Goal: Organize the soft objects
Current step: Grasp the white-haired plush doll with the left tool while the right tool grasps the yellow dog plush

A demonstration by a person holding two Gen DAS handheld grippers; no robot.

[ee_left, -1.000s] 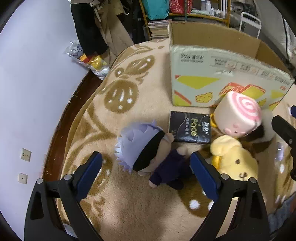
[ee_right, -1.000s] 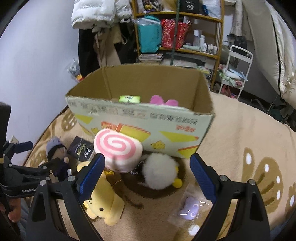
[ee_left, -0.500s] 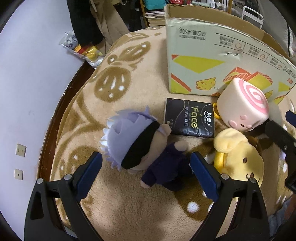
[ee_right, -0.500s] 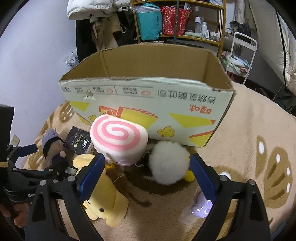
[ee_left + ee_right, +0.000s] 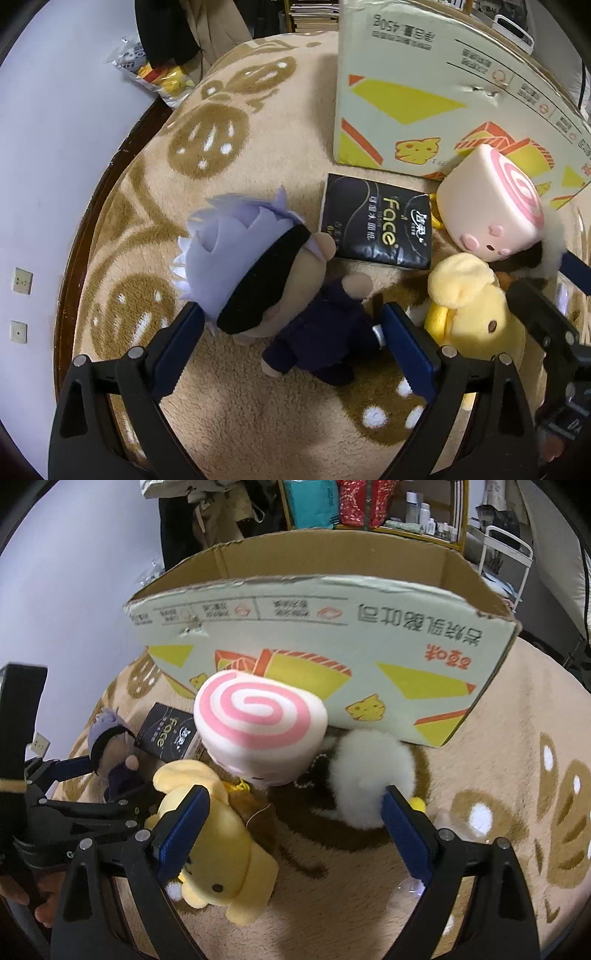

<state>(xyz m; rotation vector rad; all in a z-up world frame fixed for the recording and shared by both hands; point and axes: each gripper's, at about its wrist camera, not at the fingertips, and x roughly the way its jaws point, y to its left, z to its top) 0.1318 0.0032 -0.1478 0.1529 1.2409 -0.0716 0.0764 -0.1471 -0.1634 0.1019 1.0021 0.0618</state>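
Note:
A lilac-haired blindfolded doll (image 5: 266, 273) lies on the beige blanket, its dark body between the fingers of my open left gripper (image 5: 291, 332); it also shows in the right wrist view (image 5: 110, 742). A black tissue pack (image 5: 376, 221), a pink swirl plush (image 5: 491, 206) and a yellow dog plush (image 5: 472, 314) lie beside it. My right gripper (image 5: 295, 816) is open and empty, with the yellow dog plush (image 5: 218, 845) at its left finger, the white pompom (image 5: 369, 779) at its right finger and the pink swirl plush (image 5: 258, 723) ahead.
An open cardboard box (image 5: 332, 635) stands behind the toys; it also shows in the left wrist view (image 5: 424, 88). The blanket's edge (image 5: 110, 206) drops to a dark floor by the white wall. A shelf (image 5: 369, 506) and hanging clothes stand beyond.
Both grippers have moved forward and down toward the toys. The left gripper's fingers now flank the doll's body. The right gripper is closer to the swirl plush and pompom. Both stayed open.

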